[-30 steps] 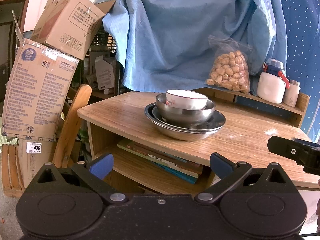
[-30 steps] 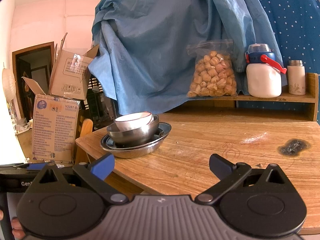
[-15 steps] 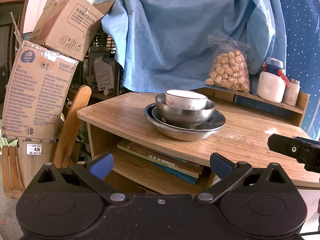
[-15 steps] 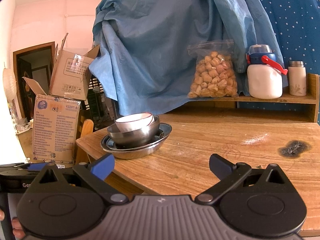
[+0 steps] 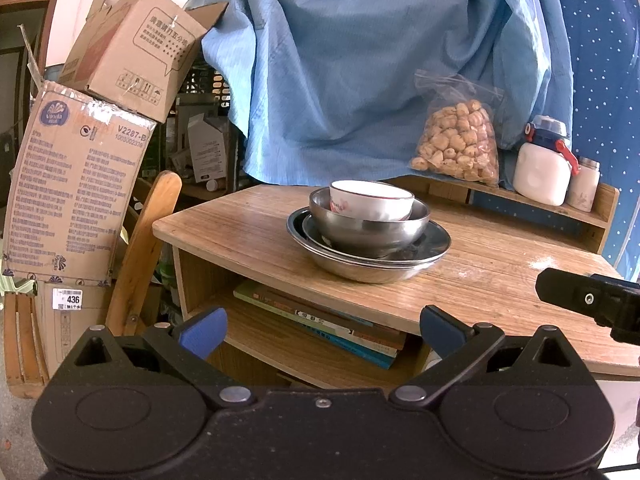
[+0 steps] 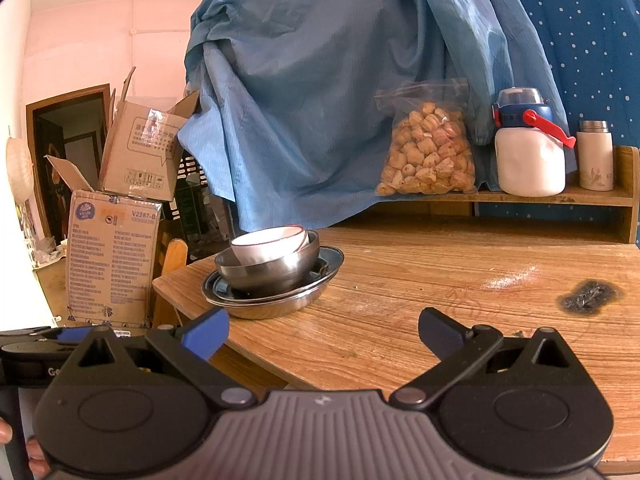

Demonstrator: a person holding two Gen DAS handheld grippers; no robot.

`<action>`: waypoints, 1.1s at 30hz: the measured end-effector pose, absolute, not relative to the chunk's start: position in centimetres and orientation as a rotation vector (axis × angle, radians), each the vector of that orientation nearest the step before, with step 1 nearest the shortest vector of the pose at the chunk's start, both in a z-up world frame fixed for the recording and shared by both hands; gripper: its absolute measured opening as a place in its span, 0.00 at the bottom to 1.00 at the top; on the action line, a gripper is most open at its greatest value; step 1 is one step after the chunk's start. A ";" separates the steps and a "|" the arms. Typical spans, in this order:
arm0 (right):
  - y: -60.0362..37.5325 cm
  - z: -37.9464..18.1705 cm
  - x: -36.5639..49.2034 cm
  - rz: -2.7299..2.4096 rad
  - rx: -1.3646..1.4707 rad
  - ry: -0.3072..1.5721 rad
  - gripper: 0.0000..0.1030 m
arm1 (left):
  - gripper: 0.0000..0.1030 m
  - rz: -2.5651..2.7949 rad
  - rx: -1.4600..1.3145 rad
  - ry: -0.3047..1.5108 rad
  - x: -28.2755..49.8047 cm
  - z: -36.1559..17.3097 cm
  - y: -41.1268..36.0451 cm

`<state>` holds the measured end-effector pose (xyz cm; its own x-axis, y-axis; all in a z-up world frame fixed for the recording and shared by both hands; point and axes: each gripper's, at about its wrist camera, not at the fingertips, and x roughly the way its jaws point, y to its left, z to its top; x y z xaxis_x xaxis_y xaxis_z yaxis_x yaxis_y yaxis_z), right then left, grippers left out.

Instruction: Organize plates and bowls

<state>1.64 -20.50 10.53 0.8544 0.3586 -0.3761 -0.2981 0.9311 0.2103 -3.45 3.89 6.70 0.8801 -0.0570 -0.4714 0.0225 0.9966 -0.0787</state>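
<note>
**Dishes stacked at the table's left end, both grippers empty**

On the wooden table (image 6: 420, 292) stands one nested stack near its left front corner: a white bowl (image 5: 370, 200) with a thin red rim sits tilted inside a steel bowl (image 5: 368, 228), which rests on a dark plate (image 5: 434, 240) lying in a wide steel basin (image 5: 360, 270).

The left gripper (image 5: 322, 330) hangs in front of the table's edge, short of the stack, its blue-tipped fingers (image 5: 200, 330) spread wide with nothing between them. The right gripper (image 6: 324, 334) hovers over the near edge of the table, to the right of the stack, its fingers (image 6: 206, 332) likewise wide apart and empty.

A raised shelf (image 6: 520, 198) along the back carries a clear bag of snacks (image 6: 430, 160), a white jug (image 6: 528, 152) with a blue lid and red handle, and a small flask (image 6: 595, 156). Blue cloth (image 6: 320, 100) hangs behind. Books (image 5: 328, 326) lie on the shelf under the tabletop, and cardboard boxes (image 5: 80, 184) are piled to the left.
</note>
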 end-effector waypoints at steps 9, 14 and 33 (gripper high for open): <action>-20.5 10.5 1.8 0.352 0.149 0.430 1.00 | 0.99 -0.056 -0.059 0.501 -3.2 6.5 3.8; -20.4 10.4 2.0 0.356 0.148 0.435 1.00 | 0.99 -0.057 -0.057 0.501 -3.2 6.5 3.8; -20.5 10.2 2.3 0.353 0.152 0.447 1.00 | 0.99 -0.058 -0.058 0.516 -2.8 6.2 3.9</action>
